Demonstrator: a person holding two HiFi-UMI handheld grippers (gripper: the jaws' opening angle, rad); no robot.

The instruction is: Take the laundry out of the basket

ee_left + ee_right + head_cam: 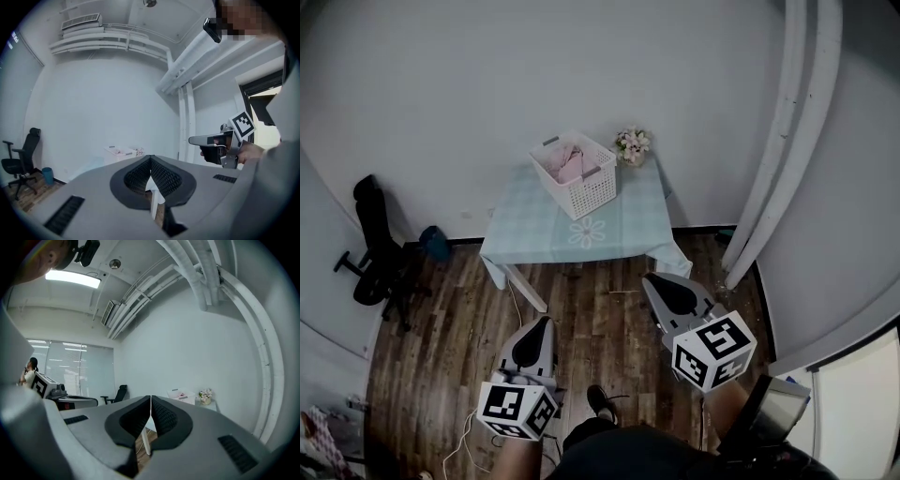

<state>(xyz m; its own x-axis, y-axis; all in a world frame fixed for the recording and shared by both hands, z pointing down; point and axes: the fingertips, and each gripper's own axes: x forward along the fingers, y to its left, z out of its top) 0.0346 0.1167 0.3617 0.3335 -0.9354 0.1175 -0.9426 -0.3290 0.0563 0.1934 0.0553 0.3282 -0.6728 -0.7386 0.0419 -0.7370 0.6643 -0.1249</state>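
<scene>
Against the far wall, on the pale-blue checked-cloth table (534, 225), stands the white slatted plastic basket (591, 192), with pink laundry (569, 164) inside — well apart from both grippers. The left gripper (546, 321) and right gripper (652, 281) hover over the dark wood floor (600, 319) — fingers (136, 178) pressed together, holding nothing.

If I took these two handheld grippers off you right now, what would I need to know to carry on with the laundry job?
Left gripper: shut, empty, held over the floor short of the table.
Right gripper: shut, empty, also short of the table.
Things: white basket stands toward the back of the table, pink laundry inside, flowers beside it.
Done: nothing is out of the basket yet.
Left: probably step closer, open the jaws, lift the laundry out.
</scene>
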